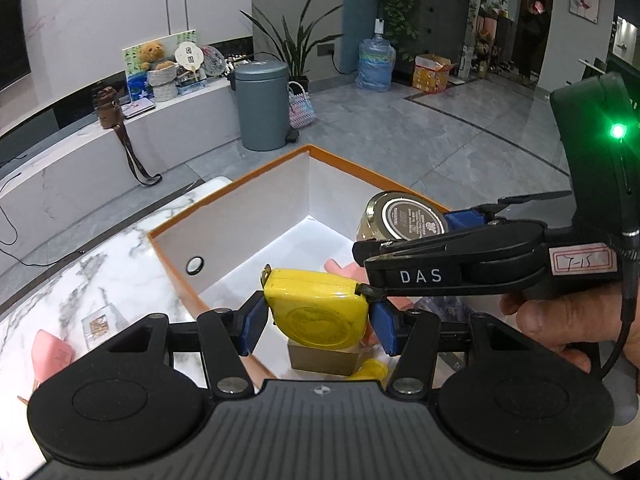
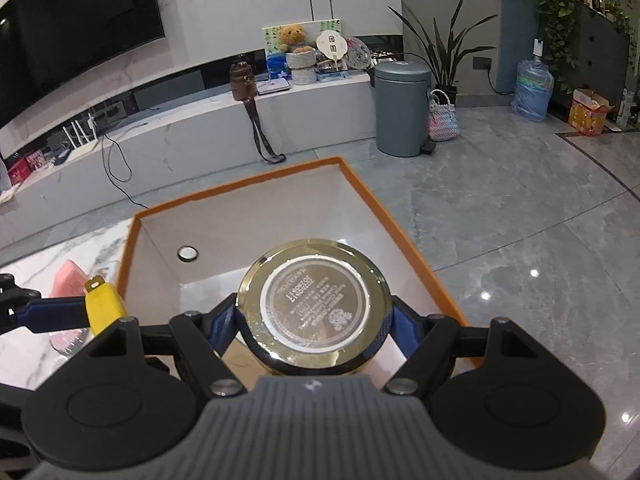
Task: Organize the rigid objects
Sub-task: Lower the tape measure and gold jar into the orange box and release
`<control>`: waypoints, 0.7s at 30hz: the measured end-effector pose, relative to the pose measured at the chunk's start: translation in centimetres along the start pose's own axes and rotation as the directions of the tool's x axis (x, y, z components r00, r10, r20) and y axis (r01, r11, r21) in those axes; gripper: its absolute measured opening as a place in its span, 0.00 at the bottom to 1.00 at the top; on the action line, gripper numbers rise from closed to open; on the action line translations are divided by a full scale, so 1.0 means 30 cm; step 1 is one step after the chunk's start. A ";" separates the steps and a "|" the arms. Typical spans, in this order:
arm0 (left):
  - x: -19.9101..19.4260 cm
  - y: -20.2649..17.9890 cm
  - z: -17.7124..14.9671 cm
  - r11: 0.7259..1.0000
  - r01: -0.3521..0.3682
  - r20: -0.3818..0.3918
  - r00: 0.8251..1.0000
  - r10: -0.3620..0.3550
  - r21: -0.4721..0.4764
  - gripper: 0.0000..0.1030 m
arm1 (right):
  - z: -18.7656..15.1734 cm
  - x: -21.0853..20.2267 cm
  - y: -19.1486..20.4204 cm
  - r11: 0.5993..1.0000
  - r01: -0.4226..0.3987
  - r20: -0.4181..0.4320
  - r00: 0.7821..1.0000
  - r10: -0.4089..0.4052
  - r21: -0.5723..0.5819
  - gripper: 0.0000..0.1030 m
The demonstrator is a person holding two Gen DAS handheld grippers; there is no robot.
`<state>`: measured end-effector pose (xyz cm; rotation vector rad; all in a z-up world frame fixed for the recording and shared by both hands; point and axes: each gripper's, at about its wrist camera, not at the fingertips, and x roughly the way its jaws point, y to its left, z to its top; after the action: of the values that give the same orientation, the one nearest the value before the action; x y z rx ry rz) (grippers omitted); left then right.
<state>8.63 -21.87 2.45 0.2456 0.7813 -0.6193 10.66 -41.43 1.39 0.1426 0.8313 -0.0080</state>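
Left tool (image 1: 318, 322): blue pads clamped on the sides of a yellow tape measure (image 1: 320, 310), held above the near end of an open orange-edged box (image 1: 236, 184). Right tool (image 2: 314, 326): pads clamped on a round gold-rimmed jar (image 2: 314, 306), printed silver base facing the camera, held over the box's white interior, just beside the left tool. Box sits on a marble worktop (image 1: 100, 276); a small brown box (image 1: 326, 358) lies under the tape measure, a pink item (image 1: 52, 354) outside on the worktop.
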 end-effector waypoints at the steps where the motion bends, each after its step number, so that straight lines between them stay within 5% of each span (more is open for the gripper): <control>1: 0.010 -0.003 0.000 1.000 0.001 -0.008 1.000 -0.001 0.004 0.61 | 0.001 0.004 -0.010 1.000 0.006 -0.002 1.000 -0.006 -0.001 0.73; 21: 0.158 -0.106 -0.023 0.993 0.009 -0.149 0.989 0.008 0.117 0.61 | -0.029 0.084 0.006 0.993 0.021 -0.100 0.994 -0.032 -0.117 0.73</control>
<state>8.88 -26.13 -1.40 0.4031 0.8901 -0.6537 11.73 -41.02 -1.03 0.0225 0.9333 0.0227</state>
